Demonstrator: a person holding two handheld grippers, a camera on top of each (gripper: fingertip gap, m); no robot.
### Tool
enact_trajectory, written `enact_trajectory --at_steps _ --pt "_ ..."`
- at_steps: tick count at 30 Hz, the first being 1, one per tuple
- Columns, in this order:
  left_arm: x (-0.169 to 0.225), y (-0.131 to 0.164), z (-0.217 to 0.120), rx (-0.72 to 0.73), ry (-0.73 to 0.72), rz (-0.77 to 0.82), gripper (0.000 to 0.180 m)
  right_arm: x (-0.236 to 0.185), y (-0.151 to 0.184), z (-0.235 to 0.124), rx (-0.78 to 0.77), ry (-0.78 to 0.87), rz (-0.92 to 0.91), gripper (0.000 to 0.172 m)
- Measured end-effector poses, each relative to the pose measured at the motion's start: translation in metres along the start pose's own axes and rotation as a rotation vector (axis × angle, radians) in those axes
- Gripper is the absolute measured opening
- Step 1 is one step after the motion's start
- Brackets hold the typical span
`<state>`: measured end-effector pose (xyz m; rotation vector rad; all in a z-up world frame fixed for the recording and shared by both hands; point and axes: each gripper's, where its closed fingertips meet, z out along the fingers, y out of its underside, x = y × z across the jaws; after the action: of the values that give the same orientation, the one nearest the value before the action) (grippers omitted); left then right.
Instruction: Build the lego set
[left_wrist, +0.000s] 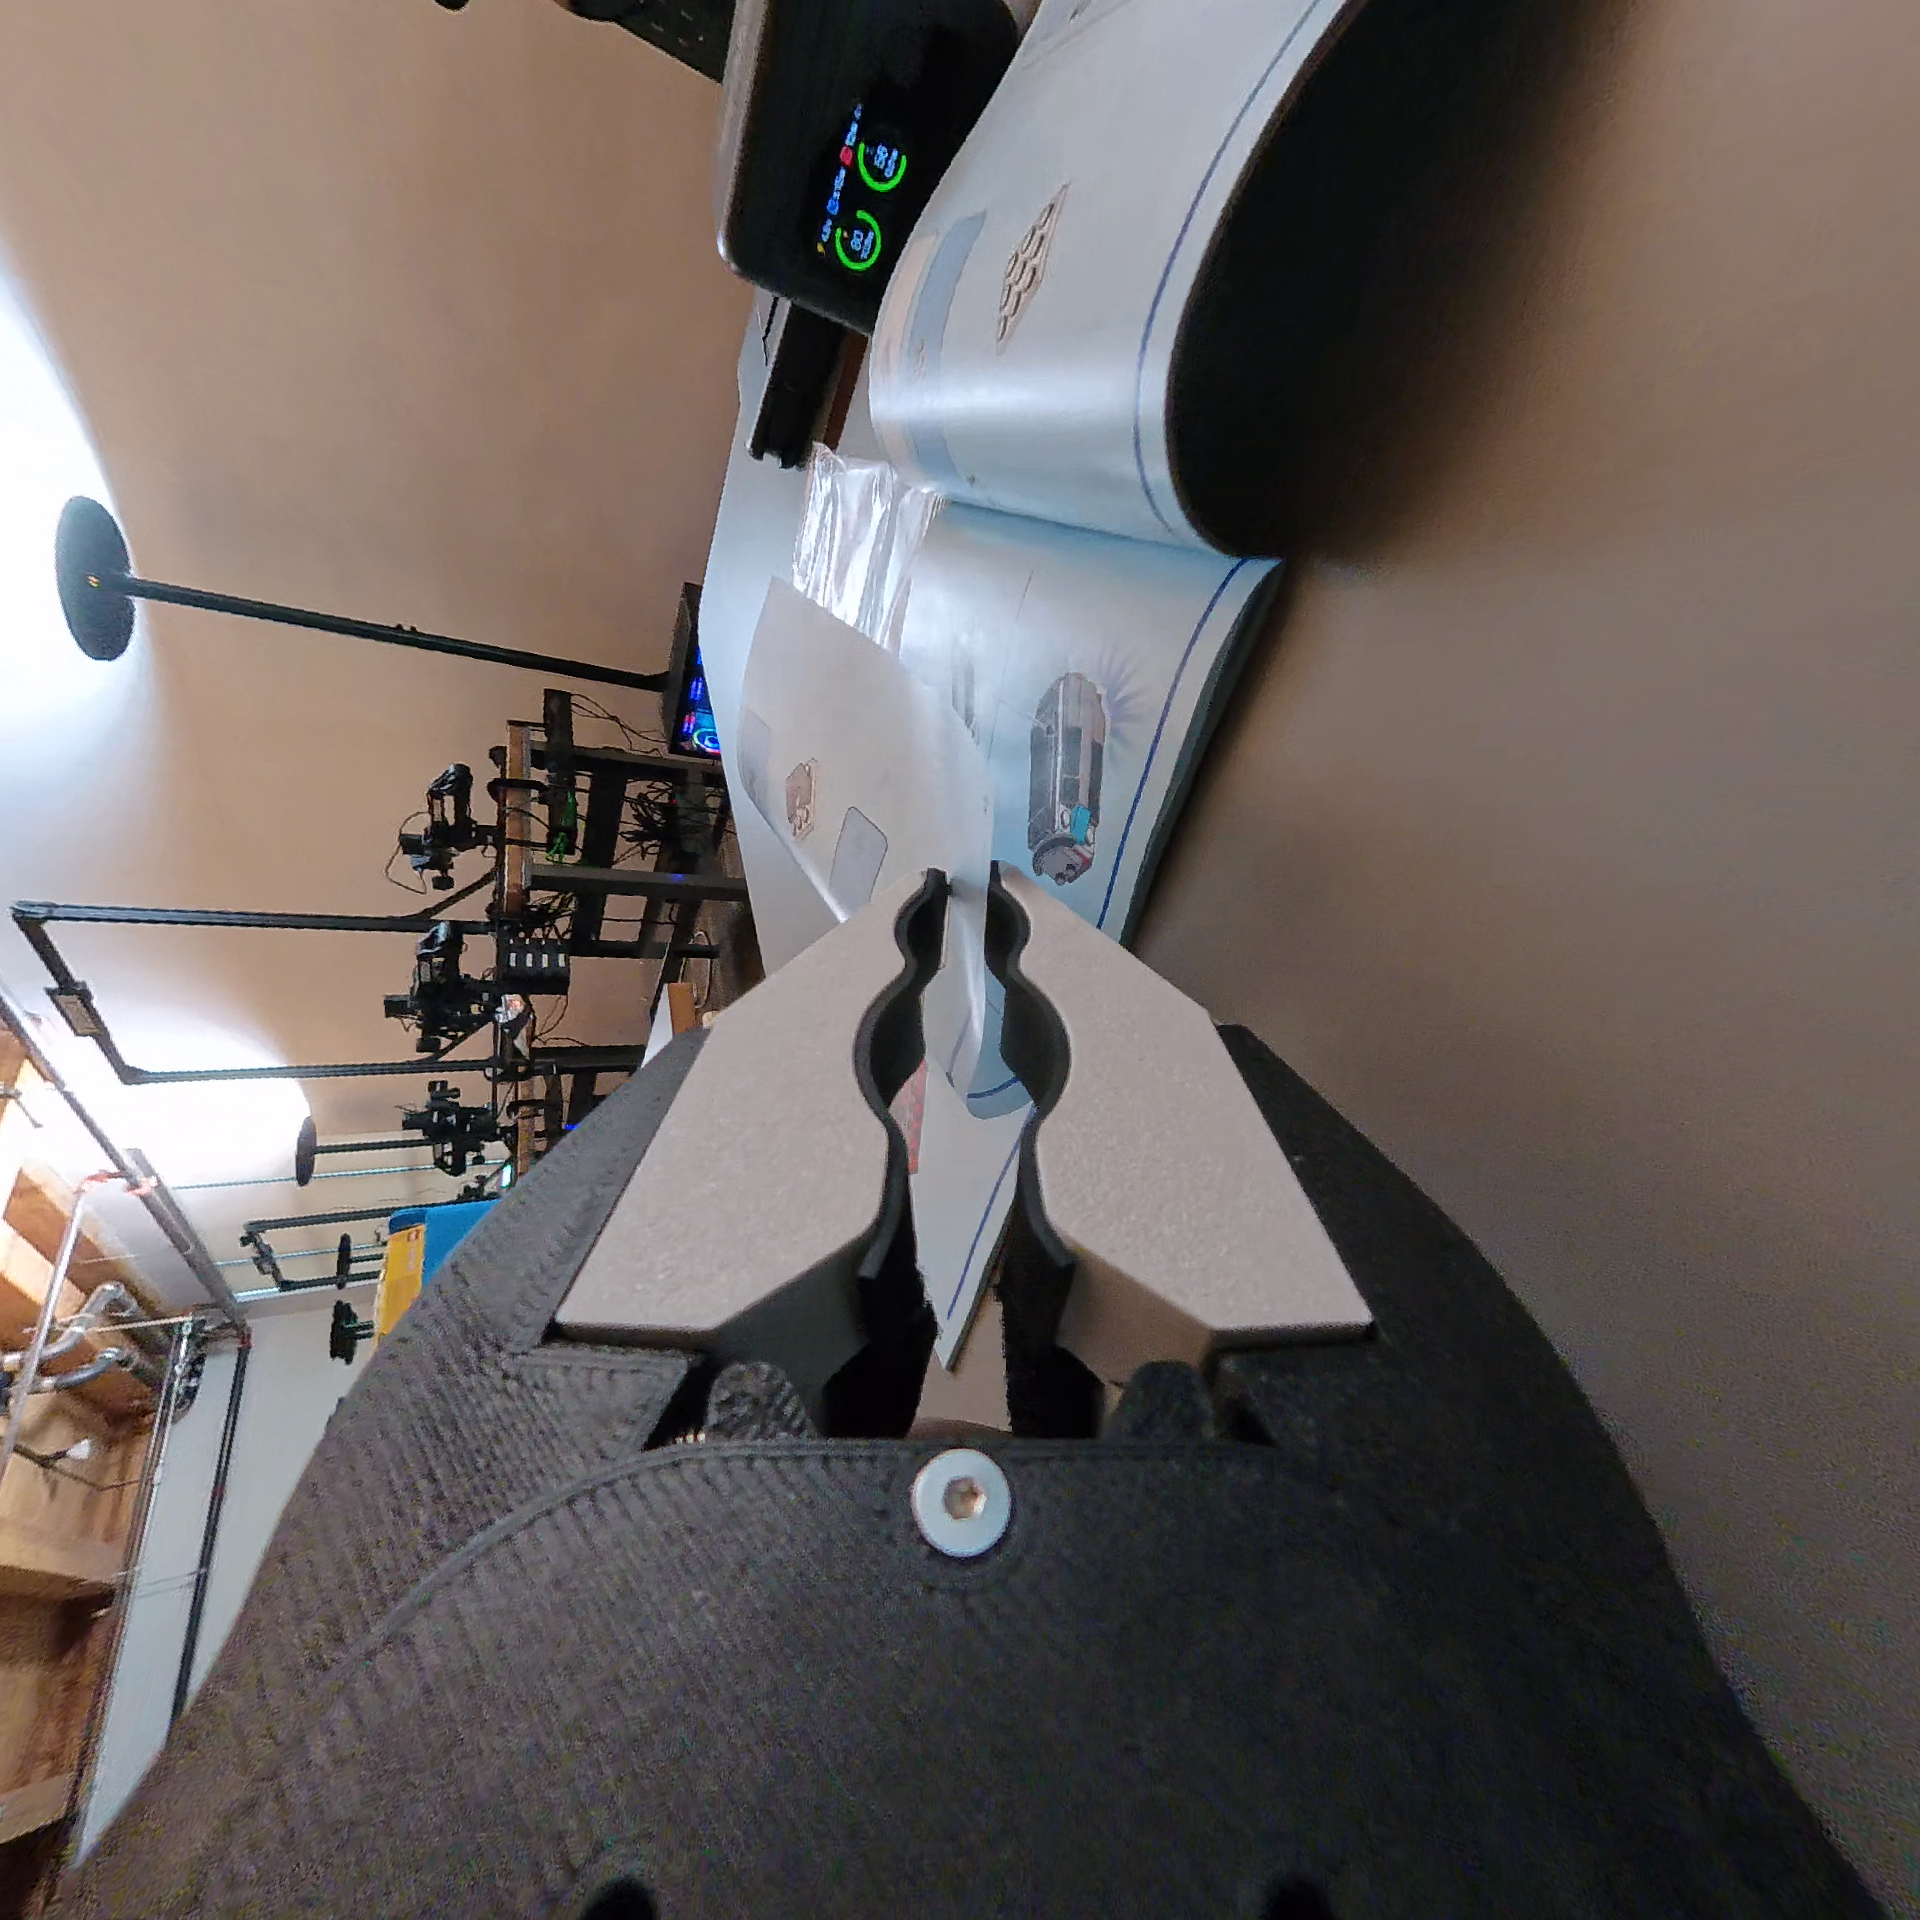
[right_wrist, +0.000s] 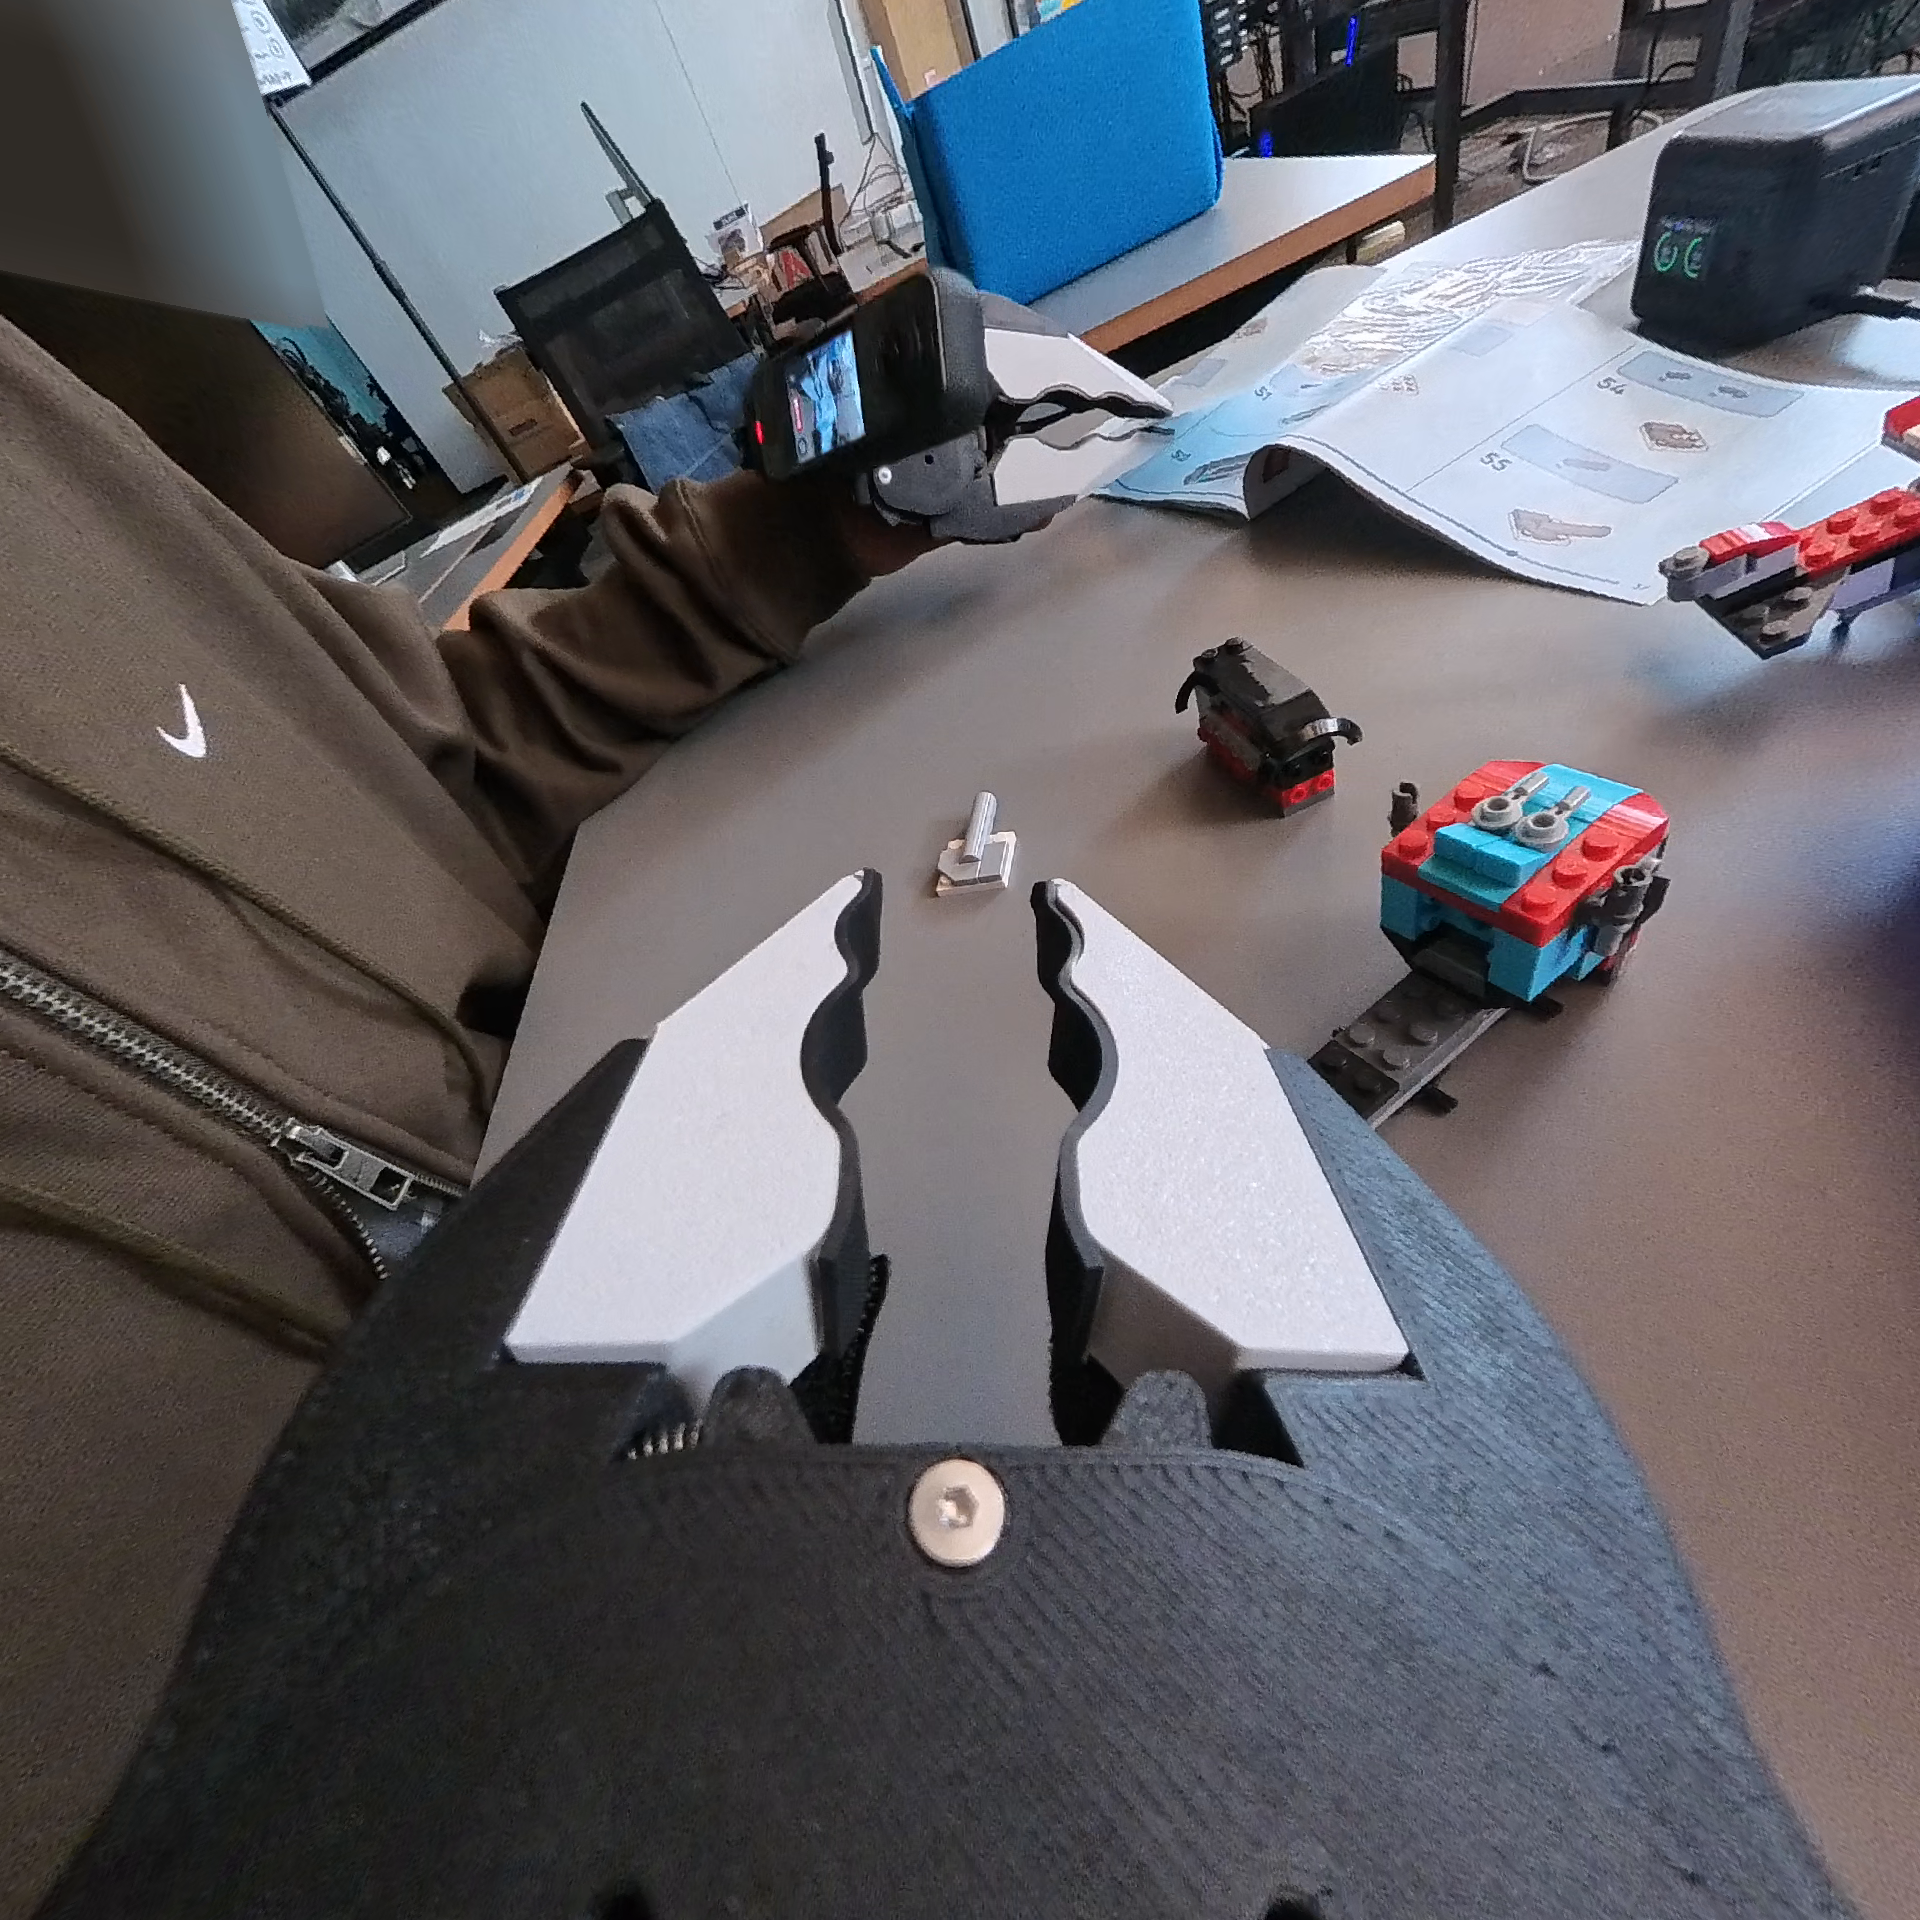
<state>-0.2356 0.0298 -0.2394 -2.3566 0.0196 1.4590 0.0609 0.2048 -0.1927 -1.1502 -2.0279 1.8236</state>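
Grey tabletop (right_wrist: 1039, 665) carries an open instruction booklet (right_wrist: 1455, 416), a black brick model (right_wrist: 1262, 727) and a red-and-blue brick block (right_wrist: 1522, 883). Left gripper (left_wrist: 966, 883) pinches a booklet page (left_wrist: 862, 727). Right gripper (right_wrist: 956, 894) hangs spread and bare, a small grey brick piece (right_wrist: 977, 857) just beyond its tips.

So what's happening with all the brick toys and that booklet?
A person holds two grippers. The left gripper pinches a page of the open instruction booklet. The right gripper is open and holds nothing, just short of a small grey piece on the table. A red and blue brick model sits nearby.
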Motion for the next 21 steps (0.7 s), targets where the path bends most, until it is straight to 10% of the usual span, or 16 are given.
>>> enact_trajectory --at_steps 11,21 --pt "0.003 -0.001 0.001 0.018 0.032 -0.064 0.008 0.0 0.0 0.0 -0.001 0.0 0.001 0.031" --pt "-0.06 0.057 -0.003 0.192 0.157 -1.198 0.03 0.001 0.0 0.0 0.002 -0.005 0.015 0.031"
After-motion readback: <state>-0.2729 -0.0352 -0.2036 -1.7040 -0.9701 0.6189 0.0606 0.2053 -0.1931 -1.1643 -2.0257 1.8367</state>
